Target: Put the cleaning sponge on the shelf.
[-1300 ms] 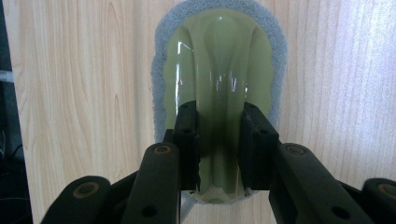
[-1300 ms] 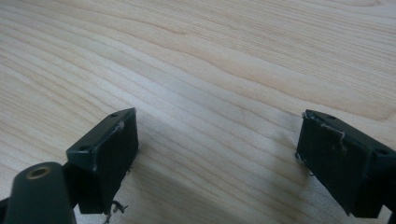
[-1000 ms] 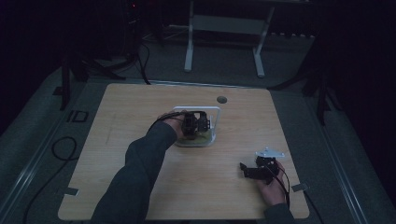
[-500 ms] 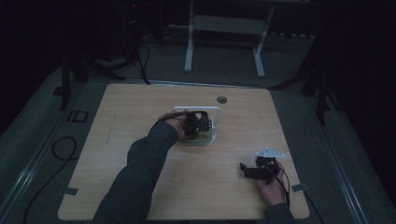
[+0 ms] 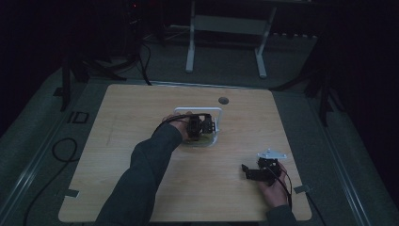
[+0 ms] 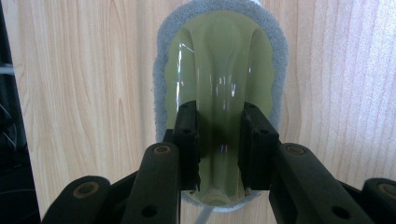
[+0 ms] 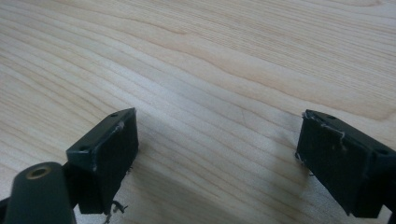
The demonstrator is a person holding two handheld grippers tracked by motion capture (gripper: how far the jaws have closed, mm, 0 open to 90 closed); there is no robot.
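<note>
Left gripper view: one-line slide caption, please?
Left gripper jaws clamp the raised central grip of a yellow-green plastic scrubber with grey sponge rim, on a light wooden table.

Your left gripper [image 6: 218, 140] has matte black jaws, and what sits between them is a glossy, see-through yellow-green handle [image 6: 219, 84] with white glints of light on it. Around that handle runs a fuzzy grey sponge rim [image 6: 161, 93], speckled like felt. In the high view the same thing sits by a white frame [image 5: 197, 111]. Under it all you've got a pale maple-look table [image 7: 196, 70], light tan with thin wavy brown grain lines. Your right gripper [image 7: 217, 154] is black too, its pads scuffed with pale scratches at the edges, and from above it carries a light grey plate [image 5: 271, 154]. Your sleeve [image 5: 141, 179] is dark grey.
</note>
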